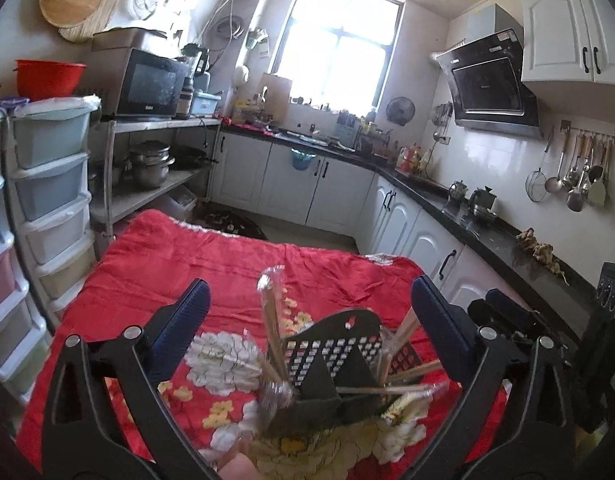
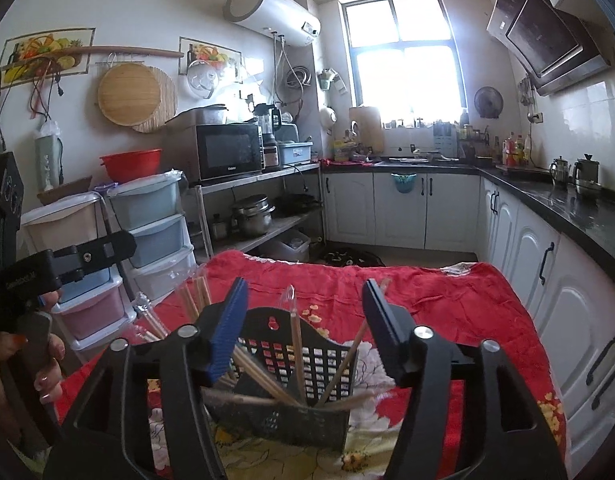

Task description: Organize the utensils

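A black perforated utensil holder stands on the table's red floral cloth. Wooden chopsticks in clear wrappers lean out of it at several angles. My left gripper is open wide, with its blue-padded fingers on either side of the holder and touching nothing. My right gripper is open too; the holder sits low between its fingers, and the pads are clear of the chopsticks. A hand grips the left gripper's handle at the left edge of the right wrist view.
A tower of plastic drawers stands left of the table. A metal shelf with a microwave and pots is behind it. White cabinets under a black counter run along the right. Ladles and spoons hang on a wall rail.
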A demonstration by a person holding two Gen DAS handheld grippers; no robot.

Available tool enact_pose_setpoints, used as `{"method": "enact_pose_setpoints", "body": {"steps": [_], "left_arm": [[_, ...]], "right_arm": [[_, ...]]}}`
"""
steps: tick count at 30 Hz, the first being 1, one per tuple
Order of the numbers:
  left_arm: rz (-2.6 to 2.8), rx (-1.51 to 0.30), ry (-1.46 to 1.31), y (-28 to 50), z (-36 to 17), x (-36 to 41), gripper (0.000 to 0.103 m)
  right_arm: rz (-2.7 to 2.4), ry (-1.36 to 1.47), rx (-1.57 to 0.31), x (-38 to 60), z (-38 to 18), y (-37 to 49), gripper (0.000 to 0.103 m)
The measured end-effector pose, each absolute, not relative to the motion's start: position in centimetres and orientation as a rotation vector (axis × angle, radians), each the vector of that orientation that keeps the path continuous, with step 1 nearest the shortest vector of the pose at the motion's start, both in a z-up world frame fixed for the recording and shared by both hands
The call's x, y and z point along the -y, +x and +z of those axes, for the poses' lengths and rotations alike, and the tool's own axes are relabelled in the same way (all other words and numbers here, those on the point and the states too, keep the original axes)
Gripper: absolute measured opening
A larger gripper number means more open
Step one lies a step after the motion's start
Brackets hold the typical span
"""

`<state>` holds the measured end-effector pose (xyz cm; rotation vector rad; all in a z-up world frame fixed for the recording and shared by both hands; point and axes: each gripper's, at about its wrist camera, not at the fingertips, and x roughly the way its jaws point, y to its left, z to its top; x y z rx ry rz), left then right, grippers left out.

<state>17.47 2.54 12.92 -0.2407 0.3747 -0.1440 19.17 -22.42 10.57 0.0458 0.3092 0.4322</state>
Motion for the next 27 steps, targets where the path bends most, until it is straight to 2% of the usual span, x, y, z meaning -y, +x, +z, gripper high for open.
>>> {"method": "enact_pose_setpoints", "body": {"steps": [9, 16, 27], "left_arm": [[-0.146, -0.425, -0.212, 14.4, 11.1, -2.1, 0.092], [-0.145, -0.474, -0.190, 12.9, 8.8, -2.2, 0.092], [-0.105, -0.538, -0.179, 10.9, 4.5, -2.2, 0.092]], "right_arm": [[0.416, 0.038, -0.331, 23.3, 10.1, 16.0, 0.082], [0.411, 0.030, -0.365, 23.6, 8.6, 14.1, 0.092], [0.400, 0.007, -0.440, 23.5, 4.8, 11.6, 0.097]]}}
